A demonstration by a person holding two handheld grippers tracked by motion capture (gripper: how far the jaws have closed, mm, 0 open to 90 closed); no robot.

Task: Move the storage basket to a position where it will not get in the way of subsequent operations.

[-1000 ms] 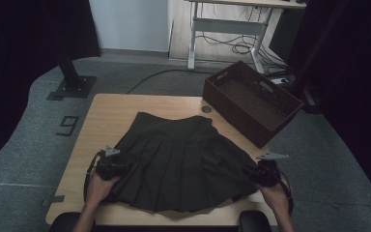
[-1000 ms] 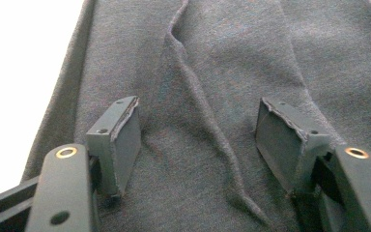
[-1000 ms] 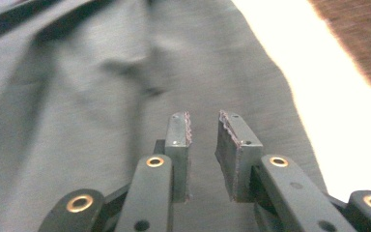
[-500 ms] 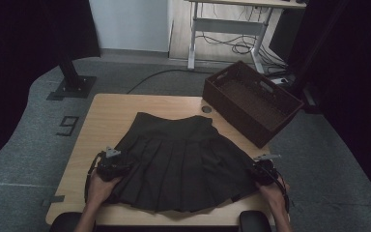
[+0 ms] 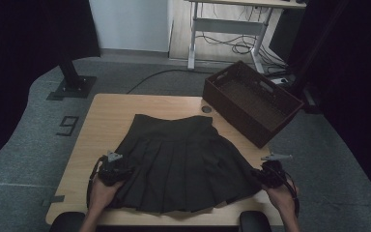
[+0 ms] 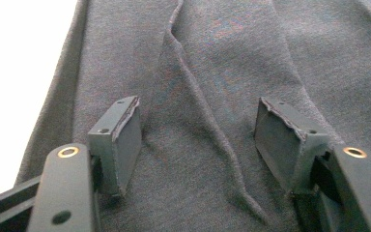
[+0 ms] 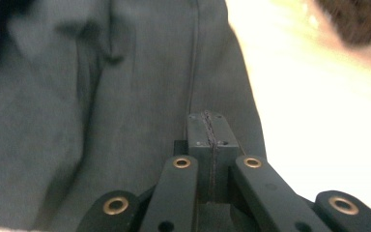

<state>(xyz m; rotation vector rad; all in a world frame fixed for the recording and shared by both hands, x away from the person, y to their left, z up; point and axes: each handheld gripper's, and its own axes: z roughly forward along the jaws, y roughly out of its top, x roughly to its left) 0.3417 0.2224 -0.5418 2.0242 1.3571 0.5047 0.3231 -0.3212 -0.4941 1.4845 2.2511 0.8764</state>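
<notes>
A: Where is the pleated skirt (image 5: 183, 159) lying?

B: It is lying spread flat on the middle of the table (image 5: 106, 116), waistband pointing toward twelve o'clock and the wide hem fanning toward six o'clock, close to the near edge.

A: What is the left tool (image 5: 112, 170) doing?

B: It is sitting at the hem's eight o'clock corner, with the person's left hand (image 5: 101, 195) gripping it from below. In the left gripper view its jaws are standing apart over the dark fabric (image 6: 212, 96), with a raised fold running between the two pads (image 6: 125, 140). The pads are not pressing on the cloth.

A: And the right tool (image 5: 266, 175)?

B: It is resting at the hem's four o'clock corner, held by the right hand (image 5: 282, 198). Its jaws have just been closing, and in the right gripper view they are sitting together, pad against pad, right at the skirt's edge (image 7: 125, 121). Whether they are pinching any cloth between them, I cannot tell.

A: Anything else around?

B: A dark brown slatted crate (image 5: 251, 101) is standing at the table's two o'clock corner, apart from the skirt, and a small round disc (image 5: 206, 109) is lying on the table just beside the waistband at one o'clock.
</notes>
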